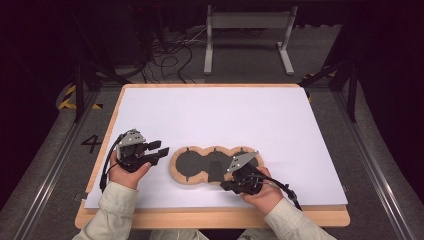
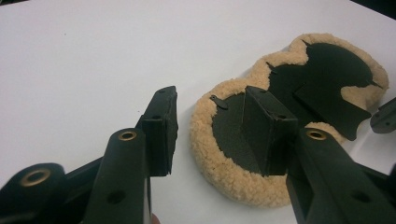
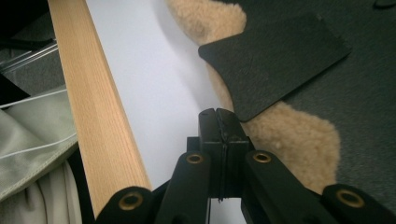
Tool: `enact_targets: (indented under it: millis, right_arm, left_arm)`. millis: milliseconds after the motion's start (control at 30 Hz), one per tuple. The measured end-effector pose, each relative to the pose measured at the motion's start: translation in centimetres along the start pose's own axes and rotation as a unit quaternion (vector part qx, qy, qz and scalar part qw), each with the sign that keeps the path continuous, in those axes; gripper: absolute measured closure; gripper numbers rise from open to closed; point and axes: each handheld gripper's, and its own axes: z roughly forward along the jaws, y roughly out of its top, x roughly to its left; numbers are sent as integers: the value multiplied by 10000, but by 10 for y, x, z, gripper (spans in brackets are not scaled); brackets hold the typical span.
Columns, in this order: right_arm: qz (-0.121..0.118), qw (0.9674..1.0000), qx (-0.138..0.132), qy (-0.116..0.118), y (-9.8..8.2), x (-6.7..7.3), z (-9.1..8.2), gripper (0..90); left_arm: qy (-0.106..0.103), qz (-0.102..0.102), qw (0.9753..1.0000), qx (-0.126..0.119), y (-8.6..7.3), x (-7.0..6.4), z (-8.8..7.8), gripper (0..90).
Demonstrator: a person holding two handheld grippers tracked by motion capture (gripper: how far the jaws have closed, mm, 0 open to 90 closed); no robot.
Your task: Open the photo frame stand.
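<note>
My left claw (image 1: pixel 159 151) stands half open, empty, just left of the tan fleece three-lobed pad with black backing (image 1: pixel 200 165) on the white counter (image 1: pixel 225 115); my right claw (image 3: pixel 219 122) is closed, empty, at its near edge.

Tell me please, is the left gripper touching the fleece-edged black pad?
Apart. In the left gripper view, the left gripper stands open with white table surface visible between its jaws; the fleece-edged black pad lies lower, unpinched.

I count one fleece-edged black pad (image 1: pixel 210 165) with three round lobes, lying on one white sheet (image 1: pixel 225 115), and my two grippers.
</note>
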Motion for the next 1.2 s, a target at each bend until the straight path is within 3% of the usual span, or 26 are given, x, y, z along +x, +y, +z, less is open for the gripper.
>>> enact_targets:
  millis: [200, 433, 667, 1000, 1200]
  right_arm:
    - [99, 9999, 105, 45, -3, -4, 6, 900]
    - [220, 9997, -28, 108, -3, -8, 2, 900]
    - [209, 9986, -452, 190, 0, -10, -8, 900]
    - [239, 9940, -1063, -116, 7, -13, -19, 900]
    - [151, 9951, -970, -151, 5, -10, -18, 894]
  left_arm:
    - [8, -28, 10000, 10, -1, 1, 1, 553]
    - [2, -36, 10000, 50, -1, 1, 3, 546]
    - [13, -58, 9999, 83, -2, 2, 4, 516]
    - [7, -75, 9998, 176, -5, 2, 5, 511]
    - [6, -97, 9998, 194, -5, 2, 5, 499]
